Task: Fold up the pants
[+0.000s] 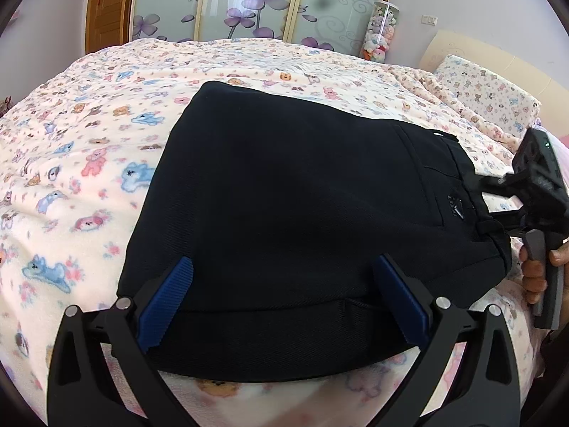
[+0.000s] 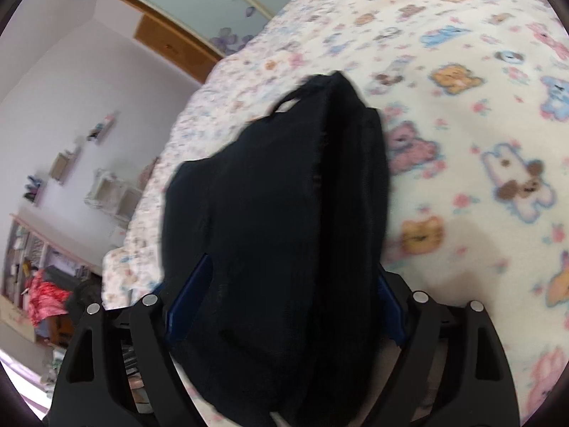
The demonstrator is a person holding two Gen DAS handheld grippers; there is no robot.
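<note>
Black pants on teddy-print bedspread, floral sliding doors behind

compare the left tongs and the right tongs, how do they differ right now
The left tongs stand open with the folded black pants lying flat on the bed between and beyond the blue pads, seemingly ungripped. The right tongs also stand wide, but a thick bunched end of the pants fills the gap; whether the pads press it is unclear. The left view is sharp, the right view blurred and tilted. Both have black arms and blue pads and sit over the teddy-print blanket.
</note>
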